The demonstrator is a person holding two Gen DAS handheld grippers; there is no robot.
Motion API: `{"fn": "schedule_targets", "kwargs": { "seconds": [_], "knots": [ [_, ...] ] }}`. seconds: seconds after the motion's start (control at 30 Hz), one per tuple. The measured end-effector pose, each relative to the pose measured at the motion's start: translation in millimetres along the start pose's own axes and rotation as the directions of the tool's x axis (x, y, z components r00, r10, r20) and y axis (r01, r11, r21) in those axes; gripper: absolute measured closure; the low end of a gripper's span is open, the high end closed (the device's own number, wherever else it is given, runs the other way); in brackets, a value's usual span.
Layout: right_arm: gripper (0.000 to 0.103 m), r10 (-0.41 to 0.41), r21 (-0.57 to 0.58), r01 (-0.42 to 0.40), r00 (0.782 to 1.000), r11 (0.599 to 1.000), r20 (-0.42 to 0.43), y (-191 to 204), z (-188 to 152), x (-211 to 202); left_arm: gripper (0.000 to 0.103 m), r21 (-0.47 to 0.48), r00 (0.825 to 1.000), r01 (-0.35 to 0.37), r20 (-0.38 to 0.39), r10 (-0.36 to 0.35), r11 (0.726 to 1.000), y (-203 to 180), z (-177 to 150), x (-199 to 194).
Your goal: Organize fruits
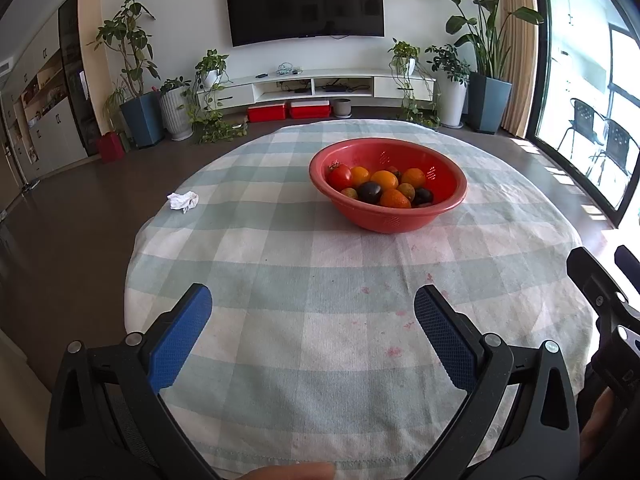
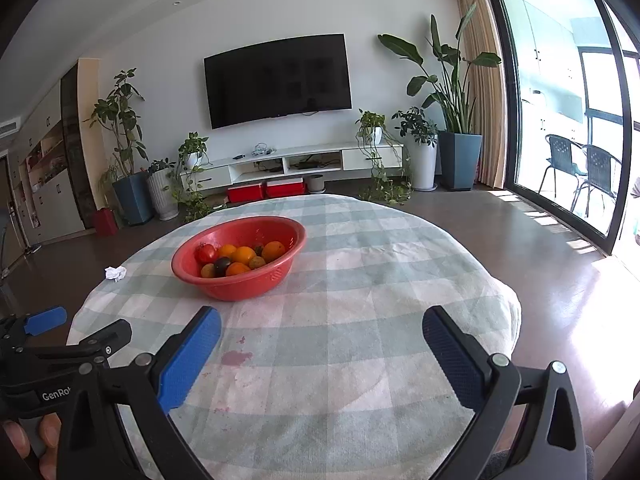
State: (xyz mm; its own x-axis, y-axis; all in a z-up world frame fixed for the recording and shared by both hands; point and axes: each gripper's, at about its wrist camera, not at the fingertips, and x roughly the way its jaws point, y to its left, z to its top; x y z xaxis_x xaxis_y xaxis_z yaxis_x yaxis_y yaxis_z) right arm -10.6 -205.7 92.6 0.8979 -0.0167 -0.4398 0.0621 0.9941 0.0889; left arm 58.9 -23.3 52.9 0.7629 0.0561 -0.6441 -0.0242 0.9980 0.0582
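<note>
A round bench (image 1: 280,280) with a green and white checked cloth fills the middle of both views. A red bowl (image 1: 448,200) sits on the cloth, toward the far side of the bench. The bowl holds the fruits (image 1: 384,180). There are orange ones, a shiny red tomato (image 1: 340,177) at the left, small dark purple ones (image 1: 369,191) and some little yellow-green ones. All the fruits lie inside the bowl, touching each other in a small pile.

The left gripper (image 1: 313,304) hangs over the near edge of the bench. Its blue fingers (image 1: 180,340) are spread wide and hold nothing. The bowl is well ahead of it and a bit to the right.

The right gripper (image 2: 322,328) also hangs over the near part of the bench. Its blue fingers (image 2: 190,356) are spread wide too, with nothing between them. The bowl is ahead of it and off to the left. In the right wrist view, the left gripper shows at the left edge, with a hand (image 2: 28,444) around its handle.

A small crumpled white tissue (image 1: 183,201) lies on the cloth near the left edge of the bench, apart from the bowl. Some pink stains (image 2: 236,357) mark the cloth near the grippers.

Behind the bench, a dark TV (image 1: 304,2) hangs on the wall, with potted plants (image 1: 132,64) on both sides.
</note>
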Motion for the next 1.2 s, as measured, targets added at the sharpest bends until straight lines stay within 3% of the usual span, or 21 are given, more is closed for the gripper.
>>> {"fn": "schedule_targets", "kwargs": {
  "seconds": [1.2],
  "knots": [
    [0.0, -0.024, -0.017, 0.024, 0.999, 1.0, -0.036, 1.1, -5.3, 6.0, 0.0, -0.005, 1.0, 0.005, 0.0, -0.005, 1.0, 1.9, -3.7, -0.5]
  ]
}}
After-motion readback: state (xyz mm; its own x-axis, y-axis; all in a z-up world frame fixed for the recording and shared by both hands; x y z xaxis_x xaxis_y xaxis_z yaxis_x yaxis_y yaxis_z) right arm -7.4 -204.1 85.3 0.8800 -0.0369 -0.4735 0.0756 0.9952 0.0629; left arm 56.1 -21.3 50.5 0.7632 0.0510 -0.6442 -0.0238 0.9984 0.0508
